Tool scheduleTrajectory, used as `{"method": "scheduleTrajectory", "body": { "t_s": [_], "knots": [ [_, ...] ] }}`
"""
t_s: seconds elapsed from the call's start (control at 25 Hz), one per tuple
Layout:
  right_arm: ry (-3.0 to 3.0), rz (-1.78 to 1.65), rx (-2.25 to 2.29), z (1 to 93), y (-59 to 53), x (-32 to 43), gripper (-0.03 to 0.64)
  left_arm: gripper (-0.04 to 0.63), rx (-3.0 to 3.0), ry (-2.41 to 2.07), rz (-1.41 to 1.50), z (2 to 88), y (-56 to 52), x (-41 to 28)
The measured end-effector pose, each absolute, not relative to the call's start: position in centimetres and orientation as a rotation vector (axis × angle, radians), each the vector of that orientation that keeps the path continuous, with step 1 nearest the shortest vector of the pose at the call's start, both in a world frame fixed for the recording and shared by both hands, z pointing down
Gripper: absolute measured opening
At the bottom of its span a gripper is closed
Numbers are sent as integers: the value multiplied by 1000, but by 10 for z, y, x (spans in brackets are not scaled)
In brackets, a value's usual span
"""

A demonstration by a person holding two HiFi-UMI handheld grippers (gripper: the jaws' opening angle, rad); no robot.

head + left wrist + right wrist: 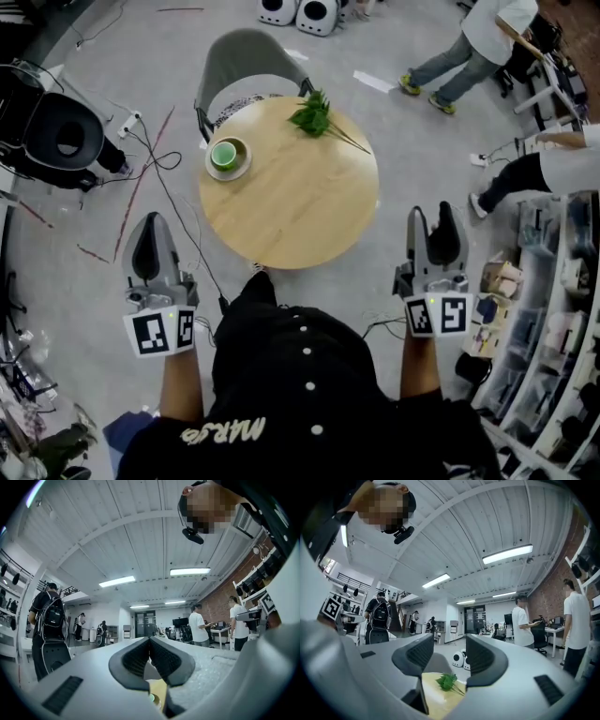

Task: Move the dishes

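Observation:
A green cup [224, 154] stands on a pale saucer [243, 168] at the far left of the round wooden table [300, 206]. A leafy green sprig [314, 114] lies at the table's far edge. My left gripper [148, 225] hovers over the floor to the left of the table's near edge. Its jaws meet at the tips with nothing in them [150, 639], and a sliver of the cup [152, 698] shows below them. My right gripper [431, 214] hovers off the table's right side. Its jaws stand apart and empty [449, 641], framing the sprig [448, 681].
A grey chair [246, 58] is tucked in behind the table. Cables [155, 159] run over the floor to a black round machine [66, 139] at the left. Crowded shelves [553, 319] line the right side. People [469, 47] move about at the far right.

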State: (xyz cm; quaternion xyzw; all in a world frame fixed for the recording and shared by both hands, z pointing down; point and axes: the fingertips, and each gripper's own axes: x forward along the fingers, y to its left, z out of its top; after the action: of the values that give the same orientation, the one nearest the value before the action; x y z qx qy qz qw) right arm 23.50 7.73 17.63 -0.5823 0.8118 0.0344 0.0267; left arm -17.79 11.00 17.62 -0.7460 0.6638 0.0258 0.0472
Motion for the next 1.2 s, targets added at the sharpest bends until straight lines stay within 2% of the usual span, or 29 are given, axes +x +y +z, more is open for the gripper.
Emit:
{"method": "scheduleTrajectory", "body": {
  "t_s": [0.68,1.2],
  "knots": [
    [2494,40,-1930,183,-47,154,193,3,-2470,1871,68,191,-40,-231],
    [2692,-93,-1767,227,-79,145,195,3,-2413,2001,11,218,-41,-207]
  ]
}}
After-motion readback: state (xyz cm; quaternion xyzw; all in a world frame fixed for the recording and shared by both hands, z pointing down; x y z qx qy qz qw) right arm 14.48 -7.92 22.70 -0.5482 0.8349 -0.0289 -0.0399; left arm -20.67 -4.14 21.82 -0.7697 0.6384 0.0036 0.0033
